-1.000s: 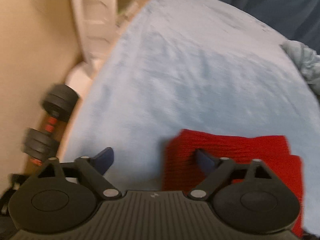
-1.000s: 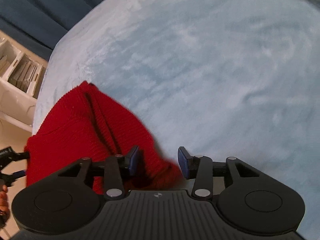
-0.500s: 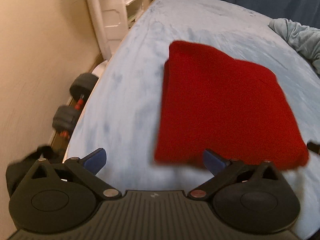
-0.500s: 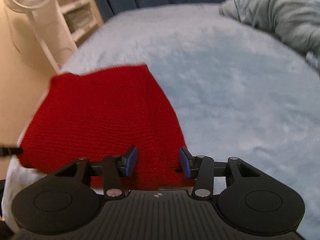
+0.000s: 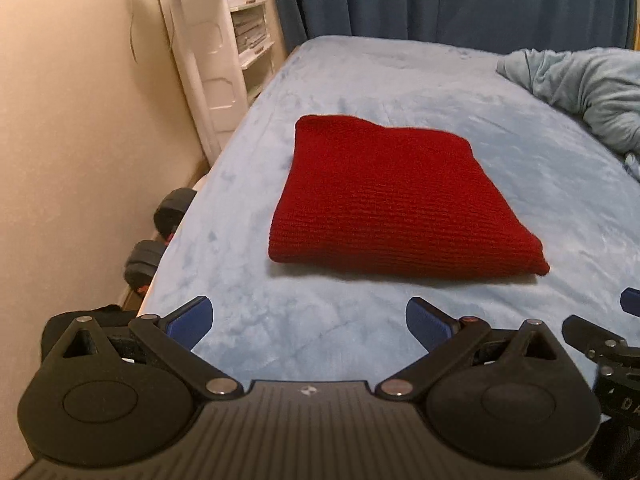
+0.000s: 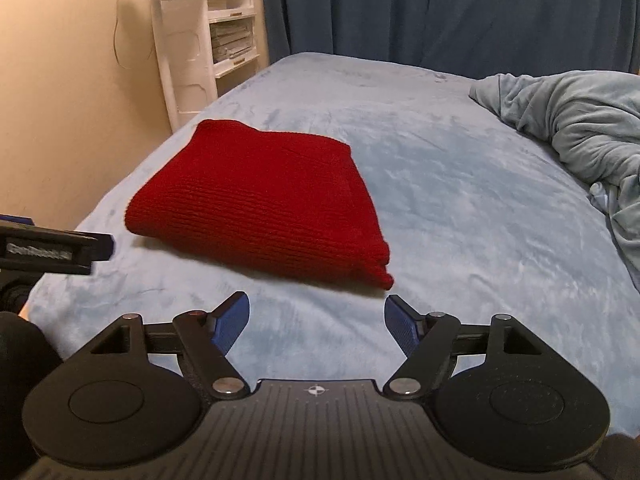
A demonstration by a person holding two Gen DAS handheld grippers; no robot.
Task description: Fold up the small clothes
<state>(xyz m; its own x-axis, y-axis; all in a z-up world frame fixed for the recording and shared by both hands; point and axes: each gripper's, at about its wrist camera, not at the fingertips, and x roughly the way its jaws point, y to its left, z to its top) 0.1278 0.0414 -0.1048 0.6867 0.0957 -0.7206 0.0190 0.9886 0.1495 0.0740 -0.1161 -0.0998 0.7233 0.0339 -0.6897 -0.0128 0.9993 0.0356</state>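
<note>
A red knit garment [image 5: 392, 200] lies folded into a flat rectangle on the light blue bed cover [image 5: 360, 92]. It also shows in the right wrist view [image 6: 264, 196]. My left gripper [image 5: 310, 320] is open and empty, held back from the garment's near edge. My right gripper [image 6: 316, 326] is open and empty, also short of the garment, near its right corner. The left gripper shows at the left edge of the right wrist view [image 6: 56, 248], and part of the right gripper at the right edge of the left wrist view [image 5: 600, 340].
A crumpled light blue blanket [image 6: 580, 120] lies at the bed's right. A white fan [image 6: 172, 20] and white shelves [image 6: 232, 32] stand by the beige wall. Dumbbells [image 5: 160, 236] lie on the floor left of the bed. Dark blue curtains [image 6: 440, 12] hang behind.
Both grippers have pulled back and up from the red garment, which now lies folded and free on the bed. The right jaws have opened wider.
</note>
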